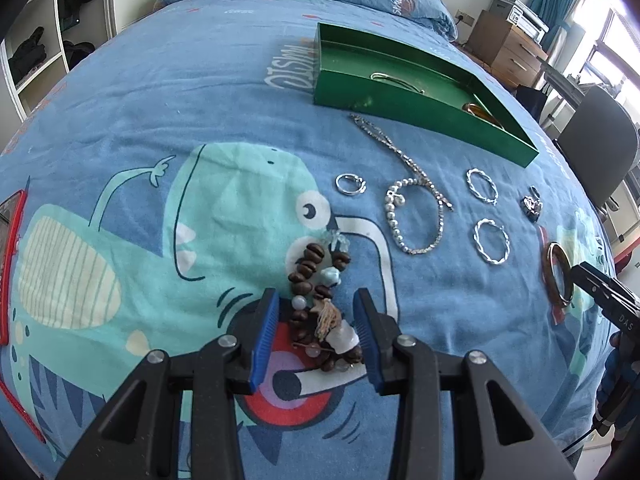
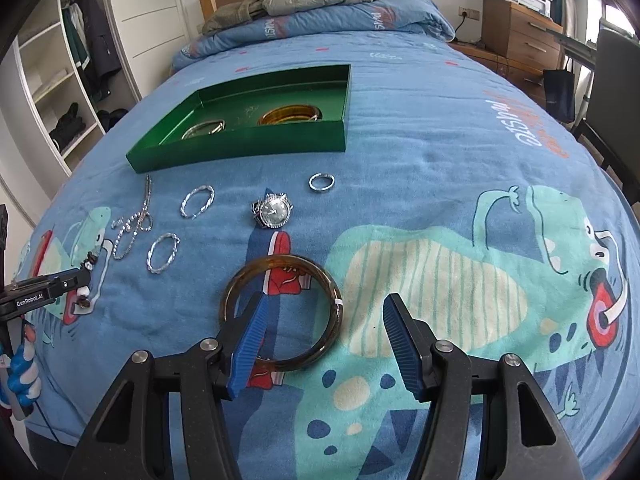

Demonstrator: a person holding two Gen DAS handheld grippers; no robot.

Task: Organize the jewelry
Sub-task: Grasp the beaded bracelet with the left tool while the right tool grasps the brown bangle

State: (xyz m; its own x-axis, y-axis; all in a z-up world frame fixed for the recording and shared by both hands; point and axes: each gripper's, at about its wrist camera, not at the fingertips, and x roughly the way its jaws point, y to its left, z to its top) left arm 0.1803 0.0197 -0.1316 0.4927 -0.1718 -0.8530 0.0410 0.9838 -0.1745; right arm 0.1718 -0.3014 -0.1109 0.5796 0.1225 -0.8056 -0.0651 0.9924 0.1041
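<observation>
**Both grippers straddling bracelets on the blue bedspread**

The left gripper (image 1: 316, 336) is standing at a middling width, its ribbed blue pads (image 1: 265, 336) sitting either side of a brown bead bracelet (image 1: 316, 300) at lower centre of the left view; the pads are not pressing on the knobbly beads. The right gripper (image 2: 324, 344) is likewise spread fairly wide around one side of a smooth, glossy tortoiseshell bangle (image 2: 282, 312) lying flat at lower centre of the right view, with its left pad over the ring's inside and no grip visible.

Two twisted silver hoops (image 2: 197, 201) (image 2: 163, 253) are lying left of centre, beside one glittering chain necklace (image 2: 132, 224). One round-faced watch (image 2: 273, 211) is resting mid-frame.

The shiny green rectangular tray (image 2: 240, 148) is sitting above centre on the soft cotton bedspread (image 2: 420, 140), holding amber bangles (image 2: 290, 115).

Only the left view is showing the pearl bracelet (image 1: 416, 220); only the right view is showing the watch dial.
</observation>
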